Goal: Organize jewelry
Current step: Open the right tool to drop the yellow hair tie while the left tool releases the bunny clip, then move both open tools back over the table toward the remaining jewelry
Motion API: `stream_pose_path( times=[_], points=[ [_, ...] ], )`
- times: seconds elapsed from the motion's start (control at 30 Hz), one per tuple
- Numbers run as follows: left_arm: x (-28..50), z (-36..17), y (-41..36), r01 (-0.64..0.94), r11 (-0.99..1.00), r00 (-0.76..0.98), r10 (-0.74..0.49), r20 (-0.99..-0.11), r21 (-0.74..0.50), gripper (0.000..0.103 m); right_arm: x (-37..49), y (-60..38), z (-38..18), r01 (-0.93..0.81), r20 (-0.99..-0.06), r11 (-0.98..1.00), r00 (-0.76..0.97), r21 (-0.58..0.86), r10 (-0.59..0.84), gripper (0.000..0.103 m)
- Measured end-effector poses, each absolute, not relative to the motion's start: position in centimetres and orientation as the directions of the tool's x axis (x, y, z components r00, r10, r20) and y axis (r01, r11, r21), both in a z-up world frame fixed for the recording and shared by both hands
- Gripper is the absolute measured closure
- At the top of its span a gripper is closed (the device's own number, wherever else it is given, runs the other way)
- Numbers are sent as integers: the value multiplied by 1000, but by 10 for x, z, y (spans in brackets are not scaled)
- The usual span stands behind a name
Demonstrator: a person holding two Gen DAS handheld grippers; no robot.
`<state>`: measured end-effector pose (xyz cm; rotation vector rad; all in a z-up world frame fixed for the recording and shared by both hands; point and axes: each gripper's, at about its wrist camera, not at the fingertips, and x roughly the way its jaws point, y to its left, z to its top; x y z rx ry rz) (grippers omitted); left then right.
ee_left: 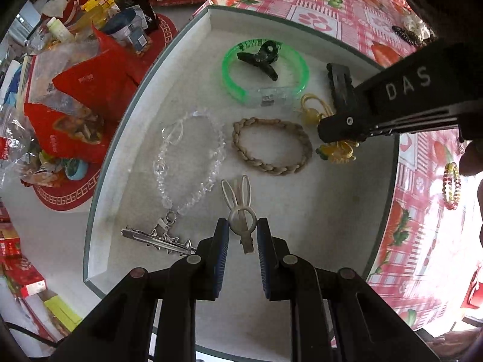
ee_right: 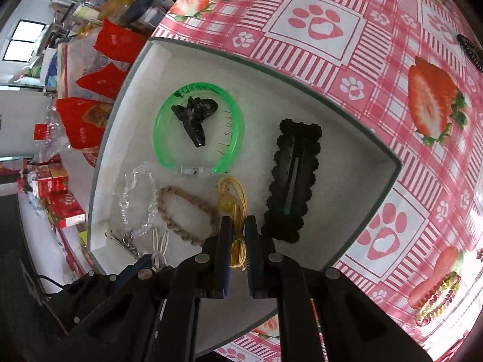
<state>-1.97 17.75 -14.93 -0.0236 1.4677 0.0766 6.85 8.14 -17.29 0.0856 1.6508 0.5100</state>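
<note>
A white tray (ee_left: 126, 138) lies on the strawberry tablecloth and holds jewelry. My left gripper (ee_left: 242, 229) is shut on a white rabbit-ear hair clip (ee_left: 240, 208) above the tray's near part. My right gripper (ee_right: 238, 226) is shut on a yellow cord charm (ee_right: 234, 208); it shows in the left wrist view (ee_left: 335, 134) at the tray's right side. In the tray lie a green bangle (ee_left: 265, 72) with a black claw clip (ee_left: 259, 57) inside it, a braided bracelet (ee_left: 271, 146), a clear bead bracelet (ee_left: 193, 157), a silver clip (ee_left: 157, 238) and a black scalloped snap clip (ee_right: 291, 181).
A multicolored bead bracelet (ee_right: 437, 298) lies on the tablecloth (ee_right: 332, 30) right of the tray. A dark spiral hair tie (ee_left: 406, 36) lies at the table's far right. Red packets and boxes (ee_left: 84, 90) clutter the floor left of the table.
</note>
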Motion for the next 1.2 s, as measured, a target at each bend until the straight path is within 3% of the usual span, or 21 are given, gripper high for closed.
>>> stream_pose_path(
  times=[0.17,0.3,0.7,1.13,1.17,1.2],
  points=[
    [-18,-152,178,-69,997,90,45,-995,39,78,69,81,-176,-235,-923,896,-169,378,345,90],
    [-17,-151,176,-67,996,86,57,-995,52,78,72,89,-175,-234,-921,893,-163,385,355,63],
    [-17,-131,175,-51,996,100,73,-992,68,78,79,68,-132,-195,-894,872,-94,448,438,61],
    [-17,-104,171,-15,996,105,94,-990,93,77,54,-46,-111,3,-910,910,9,415,415,58],
    [-17,-103,170,-14,995,104,96,-990,95,65,49,-58,-112,27,-913,912,13,409,408,58],
    [-16,-102,171,-18,995,99,97,-990,95,14,45,-71,-114,52,-916,914,15,401,401,58]
  ],
)
